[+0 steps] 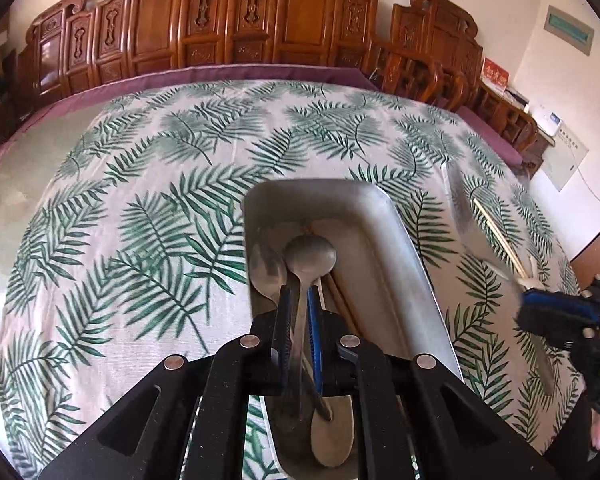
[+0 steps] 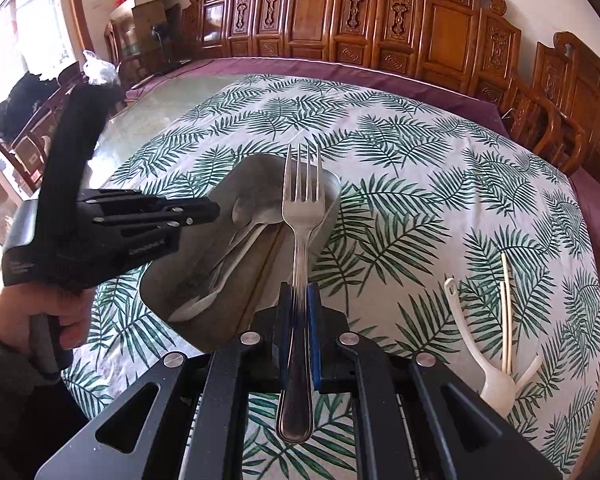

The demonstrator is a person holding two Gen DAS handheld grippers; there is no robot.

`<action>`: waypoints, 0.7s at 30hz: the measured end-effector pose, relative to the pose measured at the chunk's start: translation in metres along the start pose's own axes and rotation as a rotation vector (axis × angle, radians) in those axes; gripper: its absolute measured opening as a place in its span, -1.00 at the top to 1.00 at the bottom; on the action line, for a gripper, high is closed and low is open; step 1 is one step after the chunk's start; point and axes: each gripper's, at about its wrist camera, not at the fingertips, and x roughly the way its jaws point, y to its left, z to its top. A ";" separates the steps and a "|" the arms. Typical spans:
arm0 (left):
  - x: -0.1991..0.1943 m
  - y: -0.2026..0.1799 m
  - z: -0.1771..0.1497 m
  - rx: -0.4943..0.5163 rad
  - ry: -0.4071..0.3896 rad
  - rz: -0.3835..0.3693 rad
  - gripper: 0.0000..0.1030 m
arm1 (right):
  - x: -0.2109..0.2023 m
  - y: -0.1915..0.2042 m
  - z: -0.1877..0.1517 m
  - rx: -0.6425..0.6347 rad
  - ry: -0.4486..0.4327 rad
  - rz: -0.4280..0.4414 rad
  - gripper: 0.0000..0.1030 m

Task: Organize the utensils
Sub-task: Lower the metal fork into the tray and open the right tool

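Fork (image 2: 302,216): clamped mid-handle in your right gripper (image 2: 299,292), beside the tray (image 2: 332,200). Stiff, slick steel; hold there. Left gripper (image 1: 298,296) pinches a spoon (image 1: 310,256) over the tray.

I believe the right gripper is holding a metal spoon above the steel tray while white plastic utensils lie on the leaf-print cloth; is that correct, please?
Not quite: the right gripper holds a metal fork, its tines plain in the right wrist view, not a spoon. The rest stands: it is above the steel tray, and white plastic utensils lie on the leaf-print cloth.
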 end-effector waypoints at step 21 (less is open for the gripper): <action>-0.022 0.051 0.012 -0.092 -0.050 0.050 0.30 | 0.050 0.027 0.020 0.038 0.019 0.052 0.81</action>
